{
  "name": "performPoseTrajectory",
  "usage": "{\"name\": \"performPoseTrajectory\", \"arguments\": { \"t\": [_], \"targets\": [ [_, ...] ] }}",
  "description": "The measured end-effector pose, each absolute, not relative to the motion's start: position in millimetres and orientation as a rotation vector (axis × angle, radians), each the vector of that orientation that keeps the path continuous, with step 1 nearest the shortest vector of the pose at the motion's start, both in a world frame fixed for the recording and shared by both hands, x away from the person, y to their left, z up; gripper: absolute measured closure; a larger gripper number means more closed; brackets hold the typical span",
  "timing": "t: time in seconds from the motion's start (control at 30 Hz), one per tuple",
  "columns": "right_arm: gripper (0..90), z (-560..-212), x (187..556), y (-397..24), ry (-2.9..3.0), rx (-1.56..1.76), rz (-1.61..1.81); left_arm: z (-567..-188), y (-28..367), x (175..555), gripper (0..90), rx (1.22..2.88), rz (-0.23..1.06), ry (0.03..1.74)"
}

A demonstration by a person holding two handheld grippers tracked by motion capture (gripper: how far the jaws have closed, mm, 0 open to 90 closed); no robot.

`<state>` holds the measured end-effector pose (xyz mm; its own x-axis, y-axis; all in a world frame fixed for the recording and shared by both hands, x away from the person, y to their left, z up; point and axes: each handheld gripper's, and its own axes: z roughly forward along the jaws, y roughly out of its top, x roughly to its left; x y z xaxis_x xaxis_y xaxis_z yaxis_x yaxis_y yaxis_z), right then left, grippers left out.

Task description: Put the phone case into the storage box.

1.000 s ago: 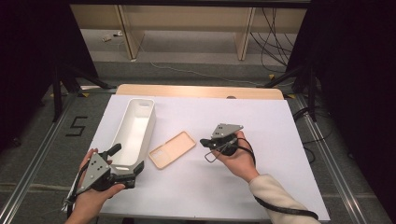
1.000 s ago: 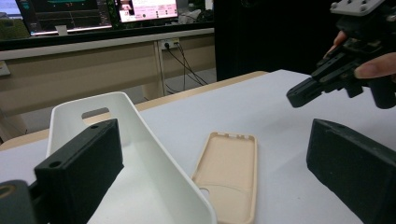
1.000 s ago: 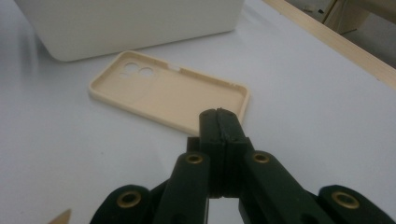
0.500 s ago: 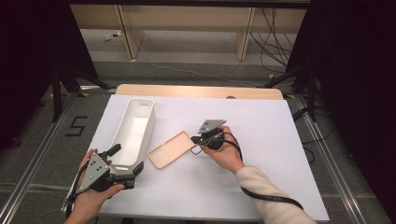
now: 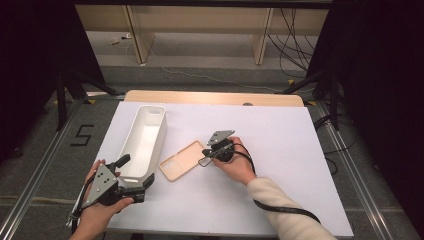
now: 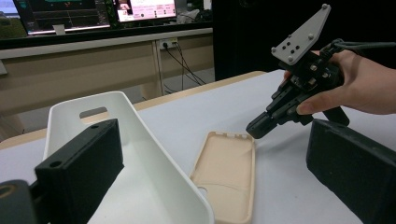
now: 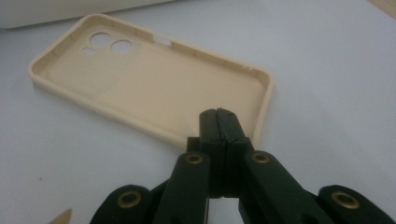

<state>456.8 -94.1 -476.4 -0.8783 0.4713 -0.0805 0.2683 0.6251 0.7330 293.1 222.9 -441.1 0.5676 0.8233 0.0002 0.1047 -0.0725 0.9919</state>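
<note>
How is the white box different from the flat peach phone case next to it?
The white box is tall-walled, deep and long, with a handle slot in its far end; the peach phone case is shallow and thin, with camera holes at one end. The box is white, the case peach. The box is much bigger than the case. Both lie open side up on the white table.

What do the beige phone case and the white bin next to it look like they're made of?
The phone case looks like soft silicone or rubbery plastic with a matte beige finish: thin raised lip, moulded camera holes, no glare. The bin looks like rigid moulded plastic, smooth white with a faint sheen, thin walls and a cut-out handle slot. Neither material can be confirmed by sight.
</note>
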Motion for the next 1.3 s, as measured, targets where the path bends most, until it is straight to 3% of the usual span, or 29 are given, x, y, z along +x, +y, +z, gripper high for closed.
{"name": "performPoseTrajectory", "arguments": {
  "t": [1.3],
  "targets": [
    [90.0, -484, 467, -88, 2.571, 0.63, 1.033, -441, 223, 293, 3.2, 1.553, 0.713, 0.811]
  ]
}}
